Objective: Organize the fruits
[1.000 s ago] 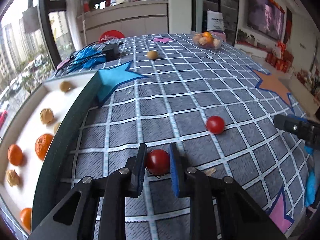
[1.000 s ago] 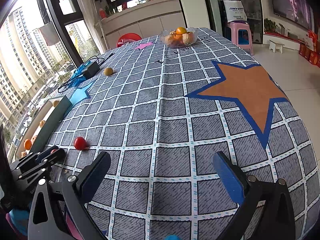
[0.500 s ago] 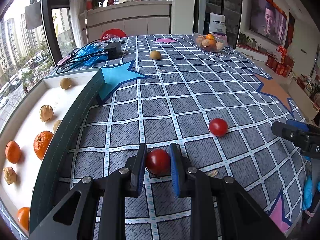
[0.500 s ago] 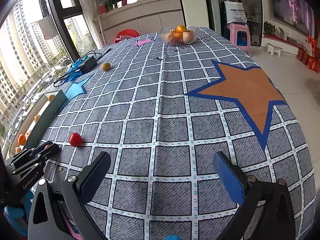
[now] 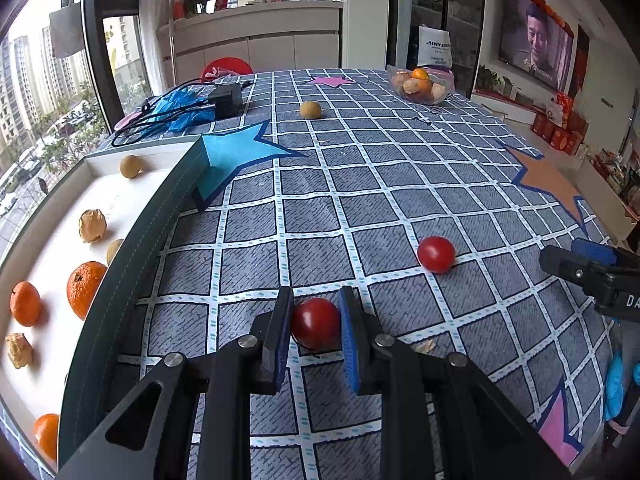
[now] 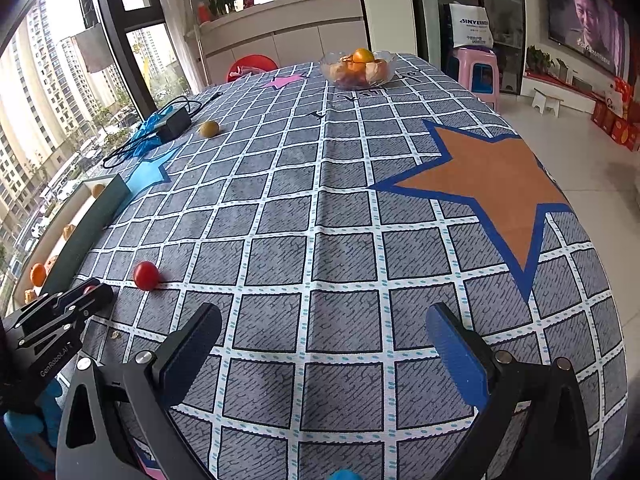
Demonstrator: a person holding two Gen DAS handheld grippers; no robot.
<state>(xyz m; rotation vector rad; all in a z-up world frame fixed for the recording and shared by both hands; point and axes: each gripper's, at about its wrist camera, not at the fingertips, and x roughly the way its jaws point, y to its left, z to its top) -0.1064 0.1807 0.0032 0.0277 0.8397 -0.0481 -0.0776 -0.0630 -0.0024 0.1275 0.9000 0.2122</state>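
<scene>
Tomato (image 5: 315,323) clamped in left tool (image 5: 312,326), tray (image 5: 120,264) directly to its left; right tool (image 6: 324,344) spread wide, holding nothing, farther off.

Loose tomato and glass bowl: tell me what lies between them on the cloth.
Nothing: in the right wrist view only bare checked cloth runs from the loose tomato to the glass bowl.
</scene>
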